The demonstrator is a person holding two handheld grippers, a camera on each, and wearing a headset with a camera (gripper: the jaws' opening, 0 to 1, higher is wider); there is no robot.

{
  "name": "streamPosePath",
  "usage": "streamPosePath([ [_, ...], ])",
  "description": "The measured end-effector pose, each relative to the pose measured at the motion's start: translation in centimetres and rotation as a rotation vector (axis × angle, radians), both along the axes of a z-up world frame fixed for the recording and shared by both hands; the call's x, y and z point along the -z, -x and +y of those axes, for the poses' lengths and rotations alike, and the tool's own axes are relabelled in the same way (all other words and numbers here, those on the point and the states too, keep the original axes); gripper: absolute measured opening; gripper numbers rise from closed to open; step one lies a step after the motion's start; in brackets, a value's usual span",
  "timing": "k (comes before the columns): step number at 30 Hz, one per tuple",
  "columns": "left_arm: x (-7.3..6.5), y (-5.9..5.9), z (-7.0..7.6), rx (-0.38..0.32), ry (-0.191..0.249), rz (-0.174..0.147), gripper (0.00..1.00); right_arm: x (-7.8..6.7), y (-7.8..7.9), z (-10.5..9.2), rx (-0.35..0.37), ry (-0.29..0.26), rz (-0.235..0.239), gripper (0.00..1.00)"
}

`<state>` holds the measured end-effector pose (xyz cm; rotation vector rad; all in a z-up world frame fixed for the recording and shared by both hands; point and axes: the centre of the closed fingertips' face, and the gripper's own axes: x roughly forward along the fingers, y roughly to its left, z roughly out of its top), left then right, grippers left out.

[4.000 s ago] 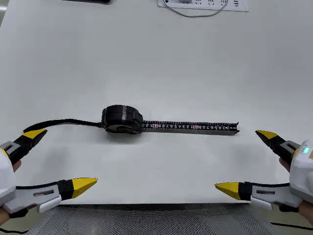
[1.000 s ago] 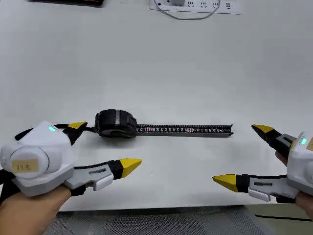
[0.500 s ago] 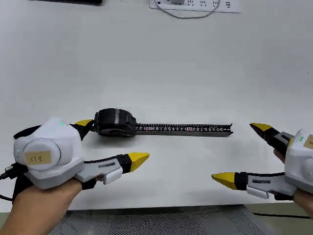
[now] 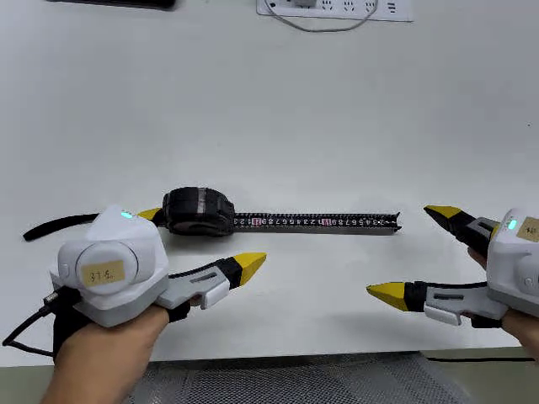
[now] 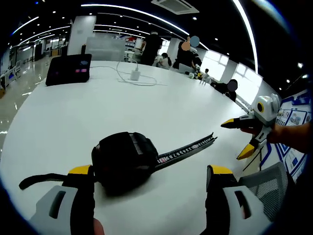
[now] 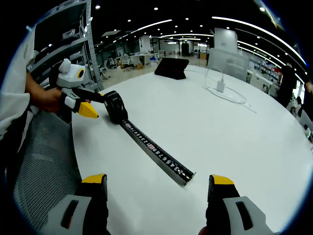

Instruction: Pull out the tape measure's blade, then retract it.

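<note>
In the head view the tape measure (image 4: 199,211), a black case with a grey band, lies on the white surface (image 4: 269,109) left of centre. Its dark blade (image 4: 320,222) stretches flat to the right, with pale numerals and a few red marks along it. A black strap (image 4: 55,225) trails off to the left. The left claw (image 4: 202,238) is spread wide. Its far yellow tip is right at the case's left end and its near tip is in front of the case. Half a second ago it sat a little further back, and four seconds ago both claws were low in the corners. The case and blade have not shifted. The right claw (image 4: 411,251) is also spread wide, just beyond the blade's hooked end and apart from it.

The left gripper view looks along the wide jaws, with the case (image 5: 124,159) between them, though contact with the far tip is hard to judge. This view also shows a dark tablet (image 5: 68,69) and a white charger cable (image 5: 134,76) far back.

In the right gripper view the blade's hook (image 6: 188,177) lies between the wide jaws and touches neither. The printed scale is sharpest here.
</note>
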<state>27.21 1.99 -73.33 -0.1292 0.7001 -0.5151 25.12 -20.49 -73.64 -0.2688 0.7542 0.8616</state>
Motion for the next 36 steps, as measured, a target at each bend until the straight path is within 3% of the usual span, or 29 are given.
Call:
streamPosePath([
  [7, 0.4, -0.6, 0.3, -0.051, -0.033, -0.012, 0.88, 0.1, -0.5, -0.4, -0.024, 0.015, 0.012, 0.71],
  [19, 0.9, -2.0, 1.0, -0.142, -0.033, 0.000, 0.79, 0.6, -1.4, -1.3, -0.065, 0.061, 0.024, 0.63],
  [36, 1.7, -3.1, 1.9, -0.225, -0.036, 0.017, 0.67, 1.0, -2.0, -1.8, -0.093, 0.085, 0.032, 0.60],
])
